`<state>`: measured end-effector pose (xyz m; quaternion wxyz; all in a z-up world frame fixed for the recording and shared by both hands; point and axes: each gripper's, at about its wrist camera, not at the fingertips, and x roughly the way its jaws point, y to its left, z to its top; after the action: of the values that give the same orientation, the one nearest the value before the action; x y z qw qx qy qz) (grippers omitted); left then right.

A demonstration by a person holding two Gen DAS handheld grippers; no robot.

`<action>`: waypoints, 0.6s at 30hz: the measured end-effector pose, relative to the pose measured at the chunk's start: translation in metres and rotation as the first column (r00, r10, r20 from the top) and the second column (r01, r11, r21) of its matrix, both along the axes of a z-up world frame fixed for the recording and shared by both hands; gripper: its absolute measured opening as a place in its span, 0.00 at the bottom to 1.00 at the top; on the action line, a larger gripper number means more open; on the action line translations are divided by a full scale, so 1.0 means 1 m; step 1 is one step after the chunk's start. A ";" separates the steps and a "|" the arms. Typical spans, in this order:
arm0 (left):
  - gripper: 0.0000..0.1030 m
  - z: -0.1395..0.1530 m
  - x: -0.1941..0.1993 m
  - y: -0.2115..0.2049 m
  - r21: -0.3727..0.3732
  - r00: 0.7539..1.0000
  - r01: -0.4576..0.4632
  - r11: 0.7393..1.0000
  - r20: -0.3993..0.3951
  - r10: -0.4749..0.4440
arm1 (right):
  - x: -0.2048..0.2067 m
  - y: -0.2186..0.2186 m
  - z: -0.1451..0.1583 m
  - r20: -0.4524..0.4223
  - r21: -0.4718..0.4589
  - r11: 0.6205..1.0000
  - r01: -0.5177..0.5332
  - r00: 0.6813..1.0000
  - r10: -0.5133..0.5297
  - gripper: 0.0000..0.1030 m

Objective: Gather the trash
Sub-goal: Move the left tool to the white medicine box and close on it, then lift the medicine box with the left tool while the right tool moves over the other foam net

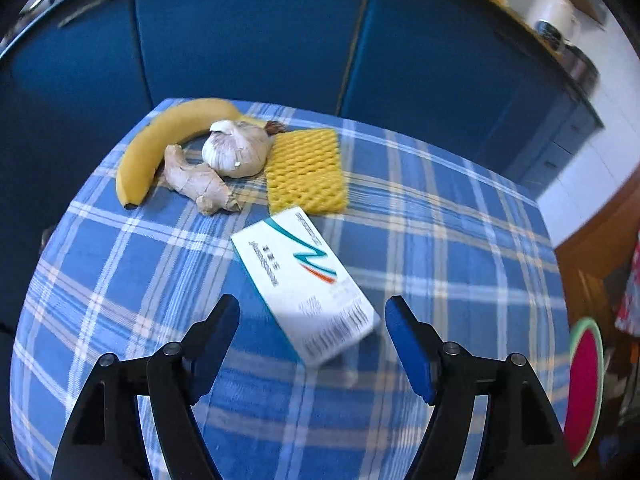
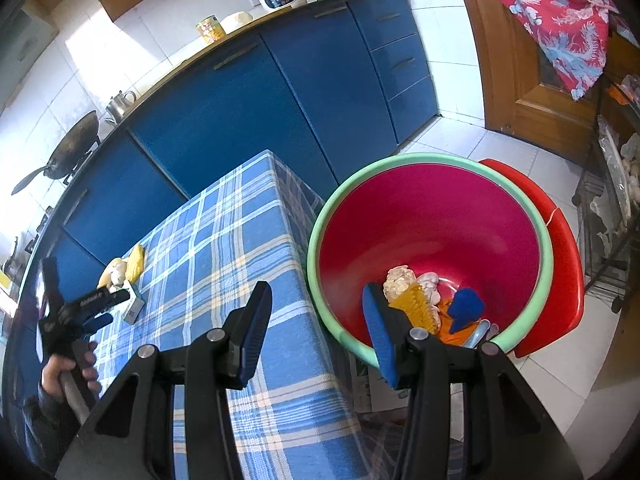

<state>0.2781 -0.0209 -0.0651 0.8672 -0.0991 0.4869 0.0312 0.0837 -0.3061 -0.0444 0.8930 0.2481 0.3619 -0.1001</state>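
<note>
Our left gripper (image 1: 312,318), fingers wide open and empty, frames a light, stiff white carton (image 1: 306,284) lying on the checked tablecloth (image 1: 440,240); we'd pinch its long edges. Right gripper (image 2: 316,312) also open, empty.

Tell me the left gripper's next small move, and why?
Probably ease the left gripper forward and down so its open jaws straddle the white box, then close. The box lies flat on the checked tablecloth, nearest the jaws and not yet gripped. The right gripper is open and empty by the basin.
</note>
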 end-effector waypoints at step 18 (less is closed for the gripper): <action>0.62 -0.016 0.001 0.000 0.016 0.999 0.040 0.999 0.006 -0.040 | 0.010 0.020 0.007 -0.015 -0.028 0.999 -0.047 0.999 0.046 0.48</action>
<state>0.2793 -0.0213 -0.0813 0.8700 -0.0825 0.4858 0.0175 0.0934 -0.2857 -0.0378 0.8959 0.2262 0.3725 -0.0862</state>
